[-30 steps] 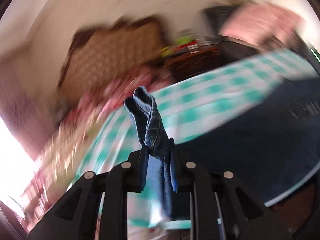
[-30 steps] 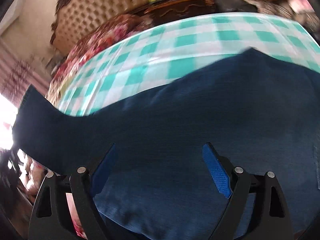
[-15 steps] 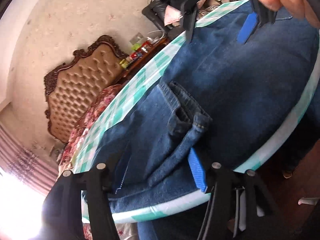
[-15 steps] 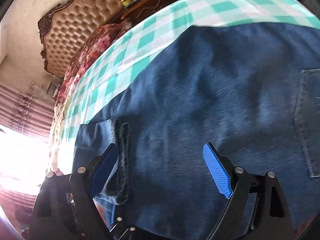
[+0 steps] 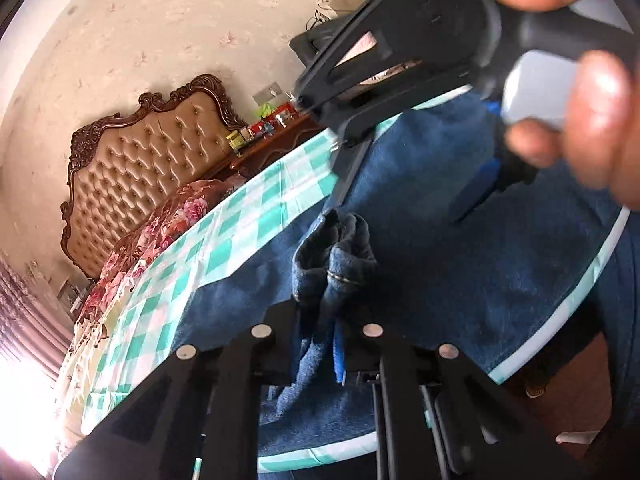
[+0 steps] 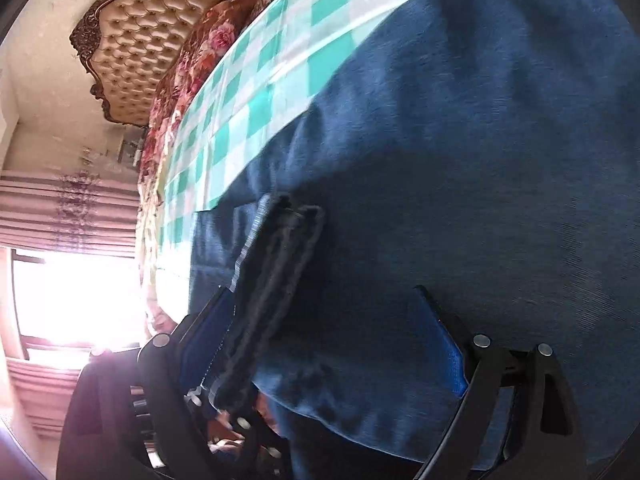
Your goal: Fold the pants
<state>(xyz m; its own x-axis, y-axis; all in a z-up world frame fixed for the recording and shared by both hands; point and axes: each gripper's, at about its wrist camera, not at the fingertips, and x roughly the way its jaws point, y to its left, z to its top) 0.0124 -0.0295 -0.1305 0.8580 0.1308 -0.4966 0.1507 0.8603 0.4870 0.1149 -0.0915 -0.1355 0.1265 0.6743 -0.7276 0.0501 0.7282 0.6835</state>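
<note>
Half a second ago the left gripper [image 5: 316, 340] stood wide open around a bunched hem; now it has clamped shut on that fold of the dark blue denim pants [image 5: 460, 264], which lie spread on the round table with a teal-and-white checked cloth [image 5: 240, 216]. The next fold can probably begin. The right gripper [image 6: 332, 344] hovers wide open just over the denim, gripping nothing.

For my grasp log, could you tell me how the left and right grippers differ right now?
The left gripper is shut on a bunched fold of the jeans, while the right gripper is open. The left lifts its fold off the checked tablecloth; the right straddles flat denim. Both have black frames with blue pads.
</note>
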